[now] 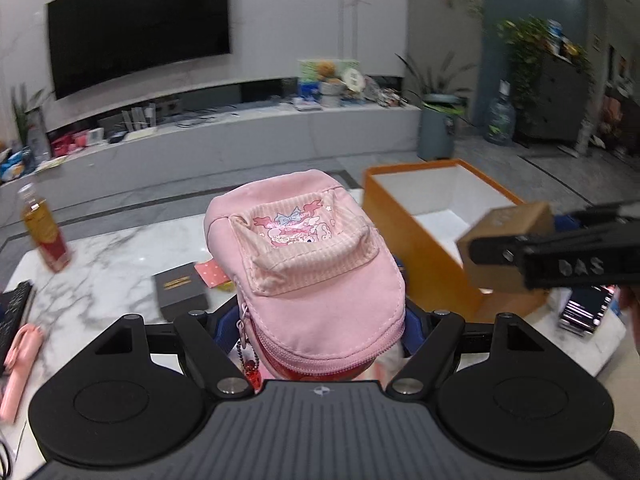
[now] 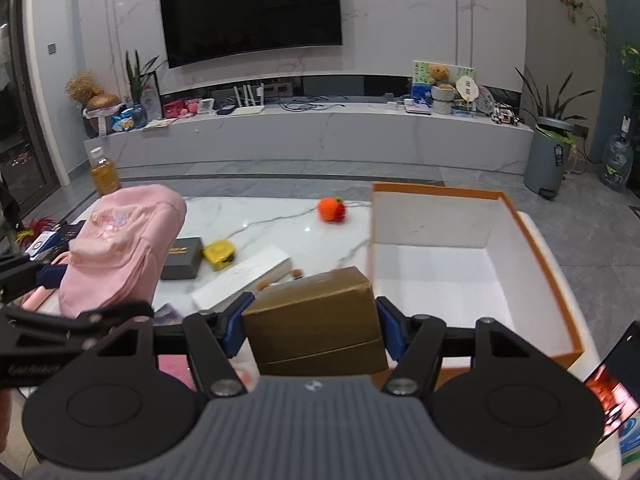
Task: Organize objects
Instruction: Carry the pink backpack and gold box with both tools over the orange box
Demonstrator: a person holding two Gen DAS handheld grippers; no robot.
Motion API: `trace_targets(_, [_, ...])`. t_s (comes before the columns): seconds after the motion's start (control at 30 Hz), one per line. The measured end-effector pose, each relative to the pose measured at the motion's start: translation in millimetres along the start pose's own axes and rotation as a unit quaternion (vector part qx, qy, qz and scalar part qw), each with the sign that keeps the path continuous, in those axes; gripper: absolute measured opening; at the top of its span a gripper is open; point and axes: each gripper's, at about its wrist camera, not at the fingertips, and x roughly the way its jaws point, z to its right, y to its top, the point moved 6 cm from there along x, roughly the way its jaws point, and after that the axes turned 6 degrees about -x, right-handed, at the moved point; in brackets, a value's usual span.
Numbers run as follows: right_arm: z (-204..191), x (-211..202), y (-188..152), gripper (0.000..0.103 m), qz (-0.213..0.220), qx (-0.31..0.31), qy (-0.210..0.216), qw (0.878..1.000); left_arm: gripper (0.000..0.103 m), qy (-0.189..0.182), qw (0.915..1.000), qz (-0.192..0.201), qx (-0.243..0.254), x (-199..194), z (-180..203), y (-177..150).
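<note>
One pink bag (image 1: pixel 316 264), one gold box (image 2: pixel 316 320), one orange box (image 2: pixel 536 276), one bottle (image 2: pixel 105 174).

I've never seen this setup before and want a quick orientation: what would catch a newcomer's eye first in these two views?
First, the pink bag clamped in the left gripper, filling the middle of that view above the marble table. Next, the gold-brown box gripped by the right gripper, just left of the open orange box with its bare white inside. Behind, a big dark TV dominates the wall.
</note>
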Motion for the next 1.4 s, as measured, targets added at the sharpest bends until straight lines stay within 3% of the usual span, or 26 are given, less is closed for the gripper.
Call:
trace_targets(0.43, [106.9,21.8,18.8,0.066,-0.028,0.053,-0.045,0.997,0.089,-0.062,0.994,-0.024,0.087,55.3,96.3,37.3])
trace_targets(0.73, [160.1,53.8,18.2,0.066,-0.061,0.061,-0.077,0.993,0.089,-0.065,0.983,-0.06,0.161,103.0,149.7,33.6])
trace_targets(0.97, [179.1,84.2,5.7,0.066,-0.086,0.06,-0.088,0.991,0.089,-0.063,0.9782,-0.095,0.174,134.5,165.2,24.7])
trace_targets(1.1, [179.2,97.5,-2.0,0.066,-0.098,0.064,-0.086,0.989,0.089,-0.073,0.9749,-0.141,0.156,154.8,166.2,21.3])
trace_targets(1.4, [169.9,124.0,-13.0,0.066,-0.123,0.062,-0.077,0.987,0.088,-0.065,0.968,-0.186,0.156,178.0,158.2,14.2])
